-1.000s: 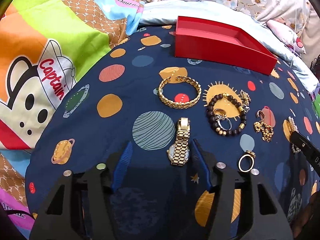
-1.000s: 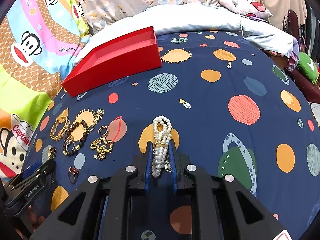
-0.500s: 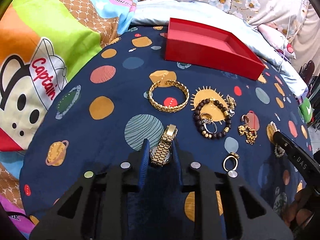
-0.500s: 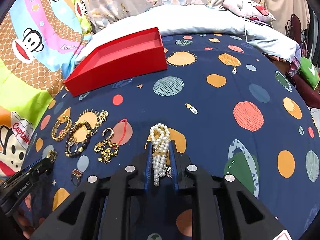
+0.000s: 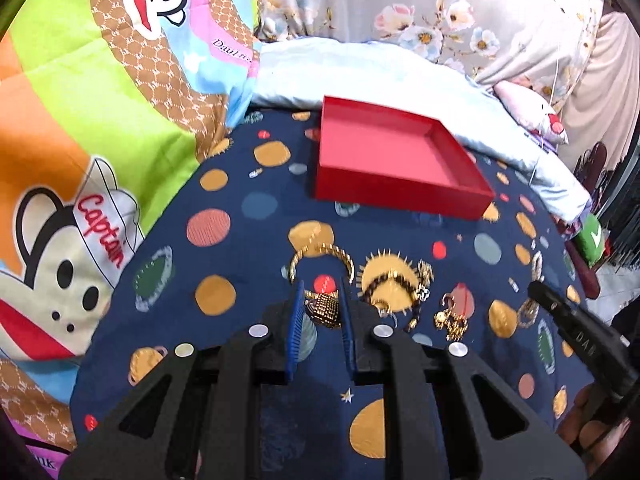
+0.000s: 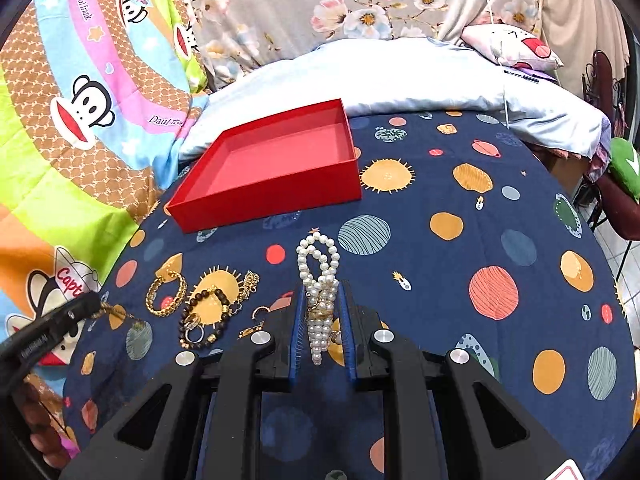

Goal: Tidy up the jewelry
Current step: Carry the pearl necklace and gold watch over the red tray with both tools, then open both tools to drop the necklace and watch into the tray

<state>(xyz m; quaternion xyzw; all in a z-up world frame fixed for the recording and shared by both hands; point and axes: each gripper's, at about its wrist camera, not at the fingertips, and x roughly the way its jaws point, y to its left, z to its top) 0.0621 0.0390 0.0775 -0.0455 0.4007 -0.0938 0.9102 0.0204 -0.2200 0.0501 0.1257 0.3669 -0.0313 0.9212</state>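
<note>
Left tongs (image 5: 320,320) closing, pads pressing gold watch (image 5: 325,309), which I am holding clear of planet-print bedspread (image 5: 240,240). Right tongs (image 6: 322,320) clamping pearl bracelet (image 6: 319,280), strands hanging between blue pads. Red tray (image 6: 272,168) sitting open beyond both. Gold chain bracelet (image 6: 166,294), dark bead bracelet (image 6: 204,316), gold earrings (image 5: 452,318) lying on bedspread near one another.
</note>
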